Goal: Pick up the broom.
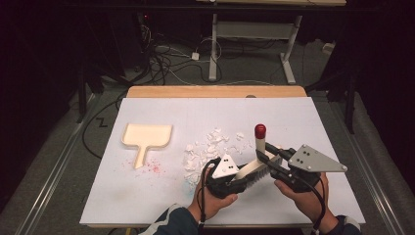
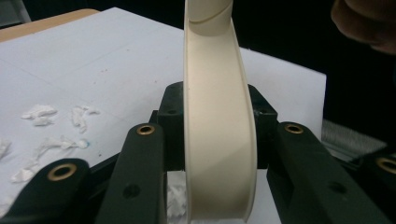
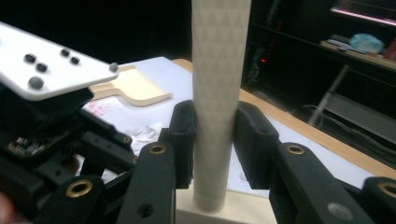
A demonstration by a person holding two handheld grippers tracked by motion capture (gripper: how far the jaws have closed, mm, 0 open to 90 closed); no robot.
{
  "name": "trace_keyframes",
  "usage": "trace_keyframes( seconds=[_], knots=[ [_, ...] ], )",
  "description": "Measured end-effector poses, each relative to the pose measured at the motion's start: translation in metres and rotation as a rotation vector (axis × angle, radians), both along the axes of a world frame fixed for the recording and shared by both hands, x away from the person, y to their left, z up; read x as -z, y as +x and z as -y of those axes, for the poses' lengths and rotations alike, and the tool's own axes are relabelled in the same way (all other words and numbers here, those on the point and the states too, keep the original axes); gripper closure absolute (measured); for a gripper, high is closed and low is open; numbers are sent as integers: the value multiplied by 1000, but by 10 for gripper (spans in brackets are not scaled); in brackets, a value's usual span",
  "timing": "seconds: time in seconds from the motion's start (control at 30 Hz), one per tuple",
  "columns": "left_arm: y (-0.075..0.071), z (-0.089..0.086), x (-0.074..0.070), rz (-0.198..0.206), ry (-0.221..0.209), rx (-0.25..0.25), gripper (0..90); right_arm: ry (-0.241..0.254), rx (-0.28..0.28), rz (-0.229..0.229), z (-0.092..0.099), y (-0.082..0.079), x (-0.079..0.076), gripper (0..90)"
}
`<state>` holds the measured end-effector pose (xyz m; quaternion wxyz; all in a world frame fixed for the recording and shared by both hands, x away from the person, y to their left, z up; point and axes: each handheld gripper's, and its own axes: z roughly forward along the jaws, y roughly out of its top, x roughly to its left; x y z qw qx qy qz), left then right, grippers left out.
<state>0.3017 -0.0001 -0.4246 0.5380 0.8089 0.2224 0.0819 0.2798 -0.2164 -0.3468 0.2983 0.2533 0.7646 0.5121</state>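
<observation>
The brush [image 1: 258, 156] is lifted near the table's near edge, my left gripper [image 1: 234, 177] clamped on its cream head, my right gripper [image 1: 277, 157] clamped on its handle. Sweeping isn't begun, I judge: white scraps [image 1: 208, 149] lie scattered, the dustpan [image 1: 146, 138] far left is bare. My right gripper view shows the patterned handle pinched; the high view shows its red tip.

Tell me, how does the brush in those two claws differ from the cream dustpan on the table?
The brush is off the table, tilted, clamped by both the left gripper and right gripper; the dustpan lies flat, untouched, left of the white scraps. The brush has a red-tipped handle; the dustpan's short handle is plain. The brush carries dark bristles; the dustpan is a shallow open tray. Both are cream.
</observation>
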Motion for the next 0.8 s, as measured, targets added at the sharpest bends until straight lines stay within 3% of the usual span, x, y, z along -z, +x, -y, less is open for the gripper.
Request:
trace_keyframes(
  seconds=[0.17,0.2,0.3,0.4,0.43,0.47,0.6,0.67,0.7,0.73,0.8],
  knots=[
    [4,-14,-3,-12,37,46,652,4,-74,-28,8,2,1,626],
    [5,-21,-5,-13,53,68,651,-13,-120,-66,14,5,3,558],
    [4,-32,-9,8,95,122,651,-75,-157,-106,20,9,9,511],
    [-1,-41,-11,36,142,169,651,-138,-229,-153,23,11,16,464],
    [-1,-41,-11,36,142,169,651,-138,-229,-153,23,11,16,464],
    [-3,-46,-11,43,162,196,651,-160,-275,-178,21,13,23,448],
    [-7,-51,-7,35,203,227,650,-233,-399,-244,9,17,38,431],
    [-7,-52,-6,31,211,247,650,-238,-416,-259,6,18,41,421],
    [-9,-52,-5,29,206,287,650,-282,-408,-266,2,20,46,398],
    [-11,-51,-6,36,212,295,650,-301,-407,-274,0,21,49,365],
    [-12,-50,-7,38,201,315,650,-312,-447,-306,-2,23,54,391]
  ],
)
